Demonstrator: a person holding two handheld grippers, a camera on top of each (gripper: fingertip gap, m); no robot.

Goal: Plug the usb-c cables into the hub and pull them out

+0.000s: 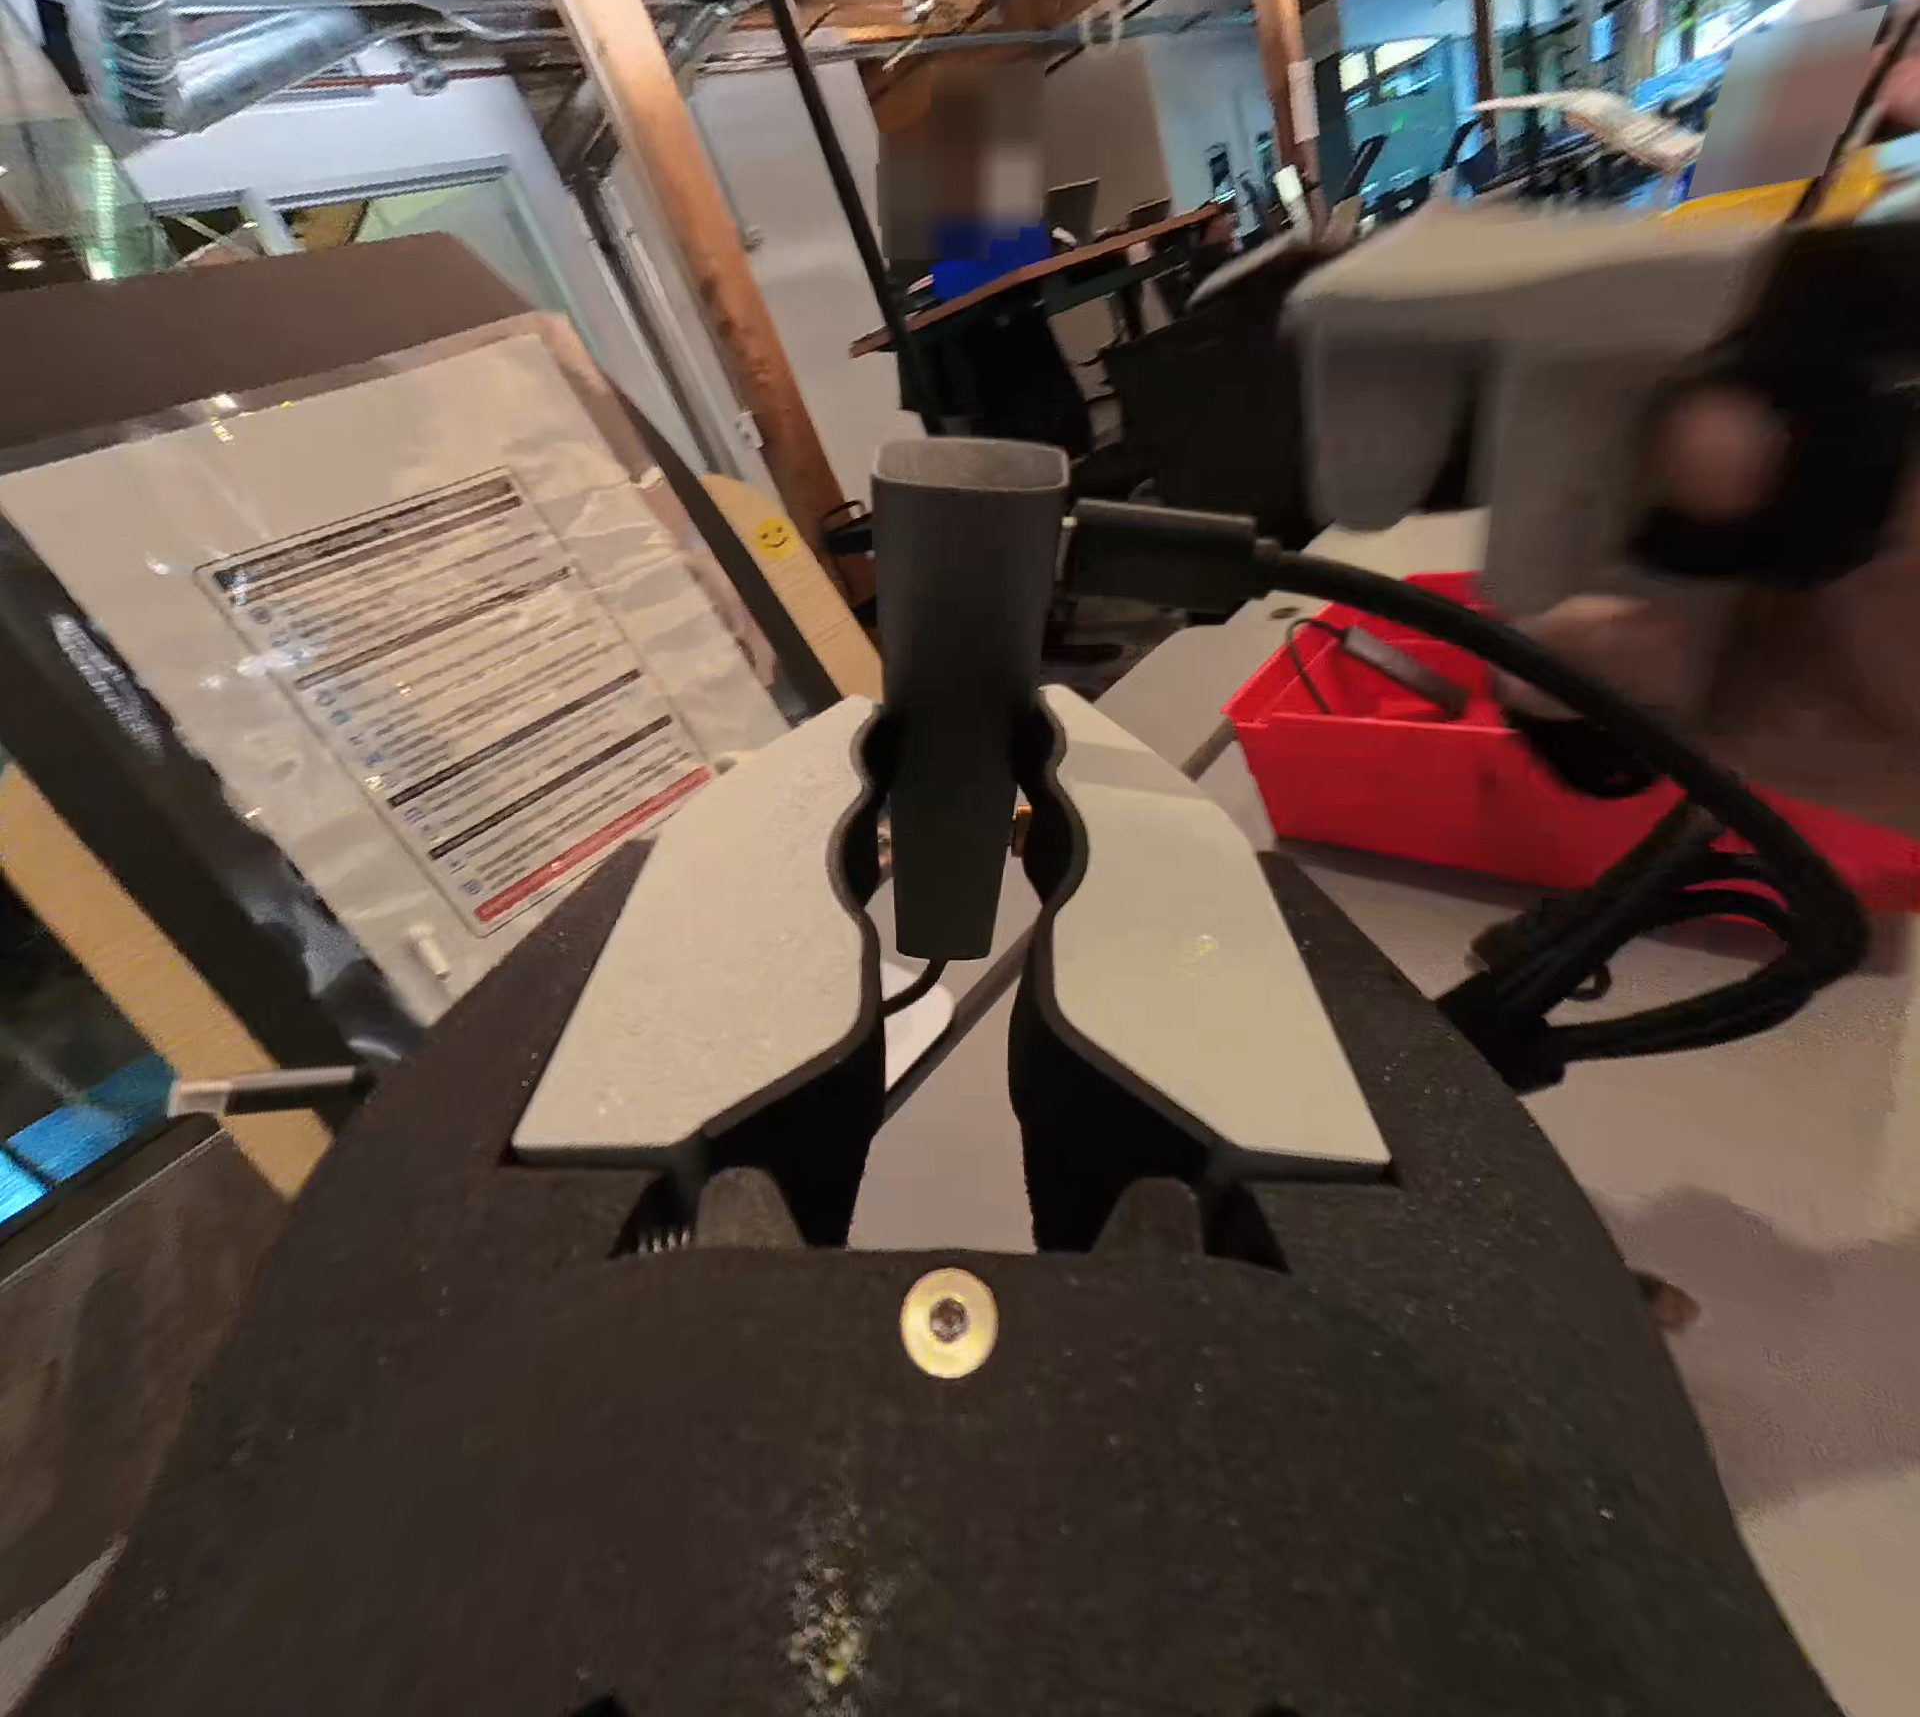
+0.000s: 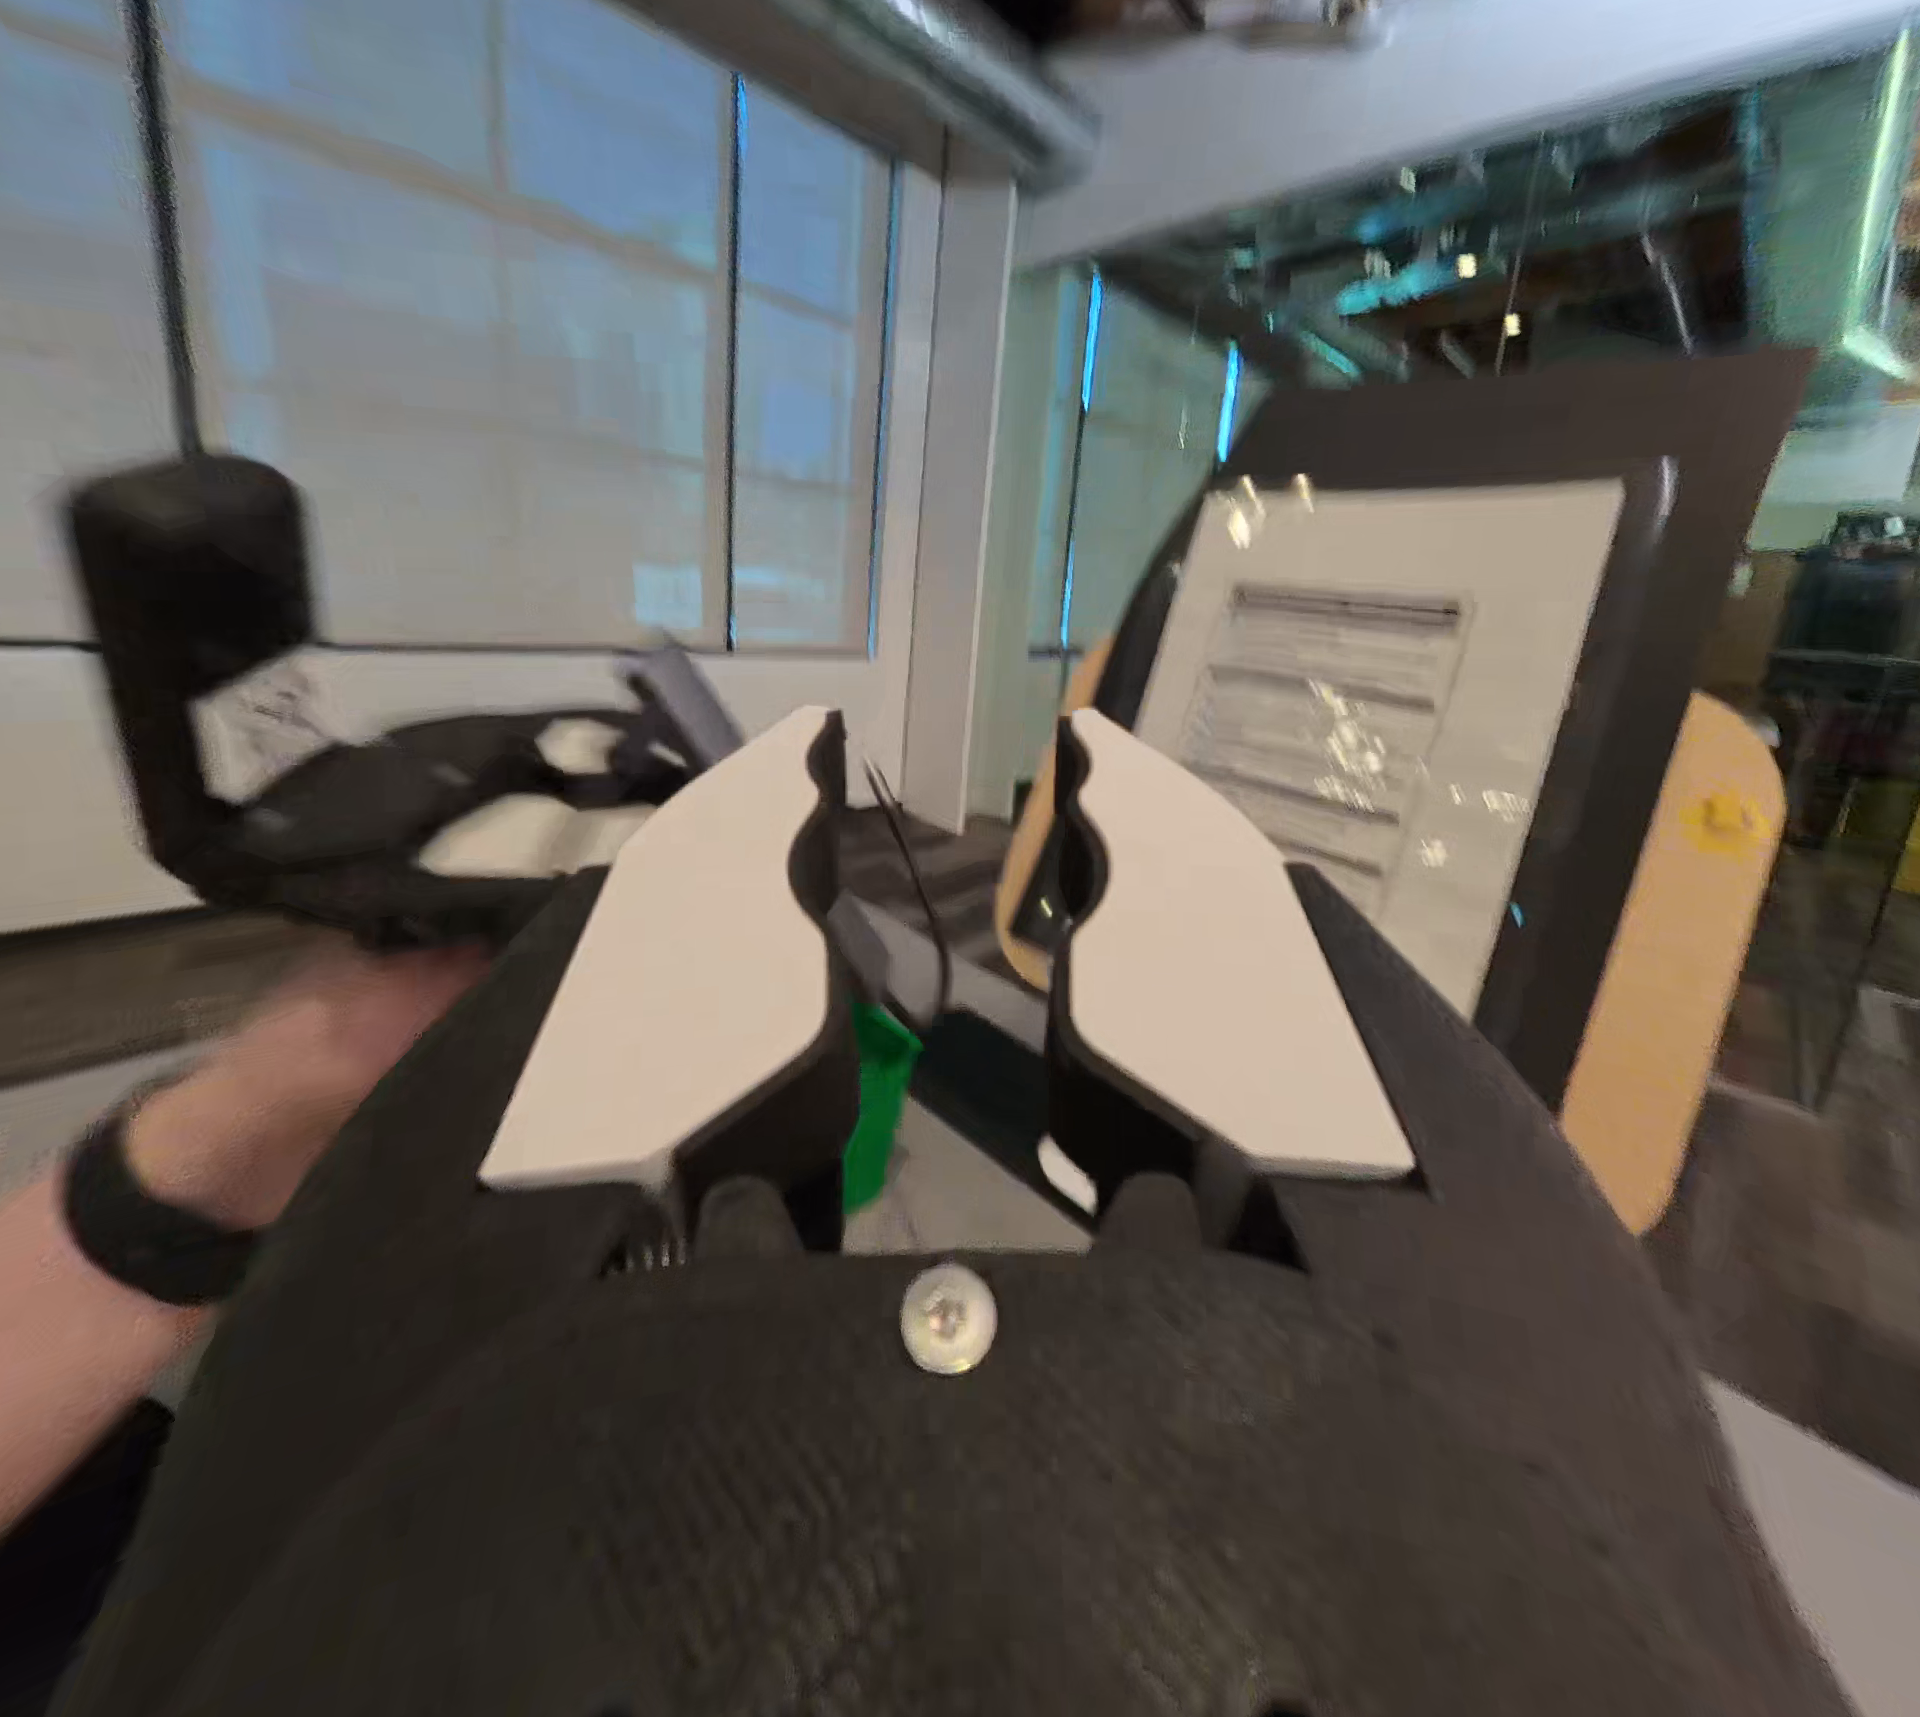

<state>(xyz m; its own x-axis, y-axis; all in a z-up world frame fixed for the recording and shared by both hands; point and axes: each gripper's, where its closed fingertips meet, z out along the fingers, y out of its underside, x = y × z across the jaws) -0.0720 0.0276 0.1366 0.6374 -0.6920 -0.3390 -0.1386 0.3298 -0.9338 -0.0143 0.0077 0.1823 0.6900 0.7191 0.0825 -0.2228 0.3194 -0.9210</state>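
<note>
Red bin (image 1: 1392,774) on the pale surface (image 1: 1714,1148), right of centre in the left wrist view; inside it a small dark stick-like device on a thin cord, the rest of the contents hidden behind the bin wall. Held upright in the left gripper (image 1: 956,732), jaws clamped on its lower half: the dark grey hub (image 1: 961,628), lifted above the surface. Plugged into the hub's right side, a black usb-c cable (image 1: 1164,555), its cord arching down to a bundled coil (image 1: 1662,961) beside the bin. Blurred beyond, the right gripper (image 1: 1351,420), apart from the plug. In the right wrist view, right gripper (image 2: 951,794) with jaws parted, nothing between them. Green container (image 2: 878,1106) below, mostly hidden by the fingers; contents impossible to tell. Left gripper there only a dark smear at the left edge.
</note>
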